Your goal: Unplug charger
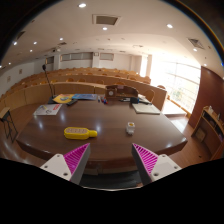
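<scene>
Ahead, gripper [110, 160] fingers spread wide with nothing held, pink pads [76, 157] facing inward, dark wooden table [105, 145] beyond them, small white charger [130, 128] well ahead of the right finger, yellow object [80, 132] lying flat to its left, wooden benches [100, 85] behind

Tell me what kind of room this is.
Probably a lecture hall or meeting room: curved rows of wooden desks, a large wooden table, ceiling lights. The open gripper hovers over the table.
</scene>
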A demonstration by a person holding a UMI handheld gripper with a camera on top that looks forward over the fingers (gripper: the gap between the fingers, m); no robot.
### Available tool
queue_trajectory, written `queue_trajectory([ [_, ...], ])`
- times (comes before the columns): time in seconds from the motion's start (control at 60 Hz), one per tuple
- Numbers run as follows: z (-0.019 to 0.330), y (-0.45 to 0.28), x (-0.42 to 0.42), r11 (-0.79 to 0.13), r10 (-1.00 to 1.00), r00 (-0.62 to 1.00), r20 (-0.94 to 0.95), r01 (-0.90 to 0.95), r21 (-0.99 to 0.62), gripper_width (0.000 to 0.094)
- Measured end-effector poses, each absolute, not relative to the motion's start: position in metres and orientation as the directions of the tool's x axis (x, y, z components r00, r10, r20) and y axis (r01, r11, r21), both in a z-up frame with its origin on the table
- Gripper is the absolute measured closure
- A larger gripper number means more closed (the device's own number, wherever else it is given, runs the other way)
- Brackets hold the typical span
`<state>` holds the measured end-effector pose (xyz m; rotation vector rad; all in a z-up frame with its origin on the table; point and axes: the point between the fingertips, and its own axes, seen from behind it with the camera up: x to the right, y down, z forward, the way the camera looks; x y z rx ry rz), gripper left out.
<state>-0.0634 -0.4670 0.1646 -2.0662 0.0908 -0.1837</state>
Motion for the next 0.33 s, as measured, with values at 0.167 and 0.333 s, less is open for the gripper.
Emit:
queue_trajectory([
  [0.167, 0.174, -0.504, -0.073, -0.469, -0.131, 0.987, 0.092, 0.02, -0.883, 0.0089],
  [0.333, 0.187, -0.521, -0.075, -0.455, -0.129, 0.986, 0.103, 0.034, -0.89, 0.009],
])
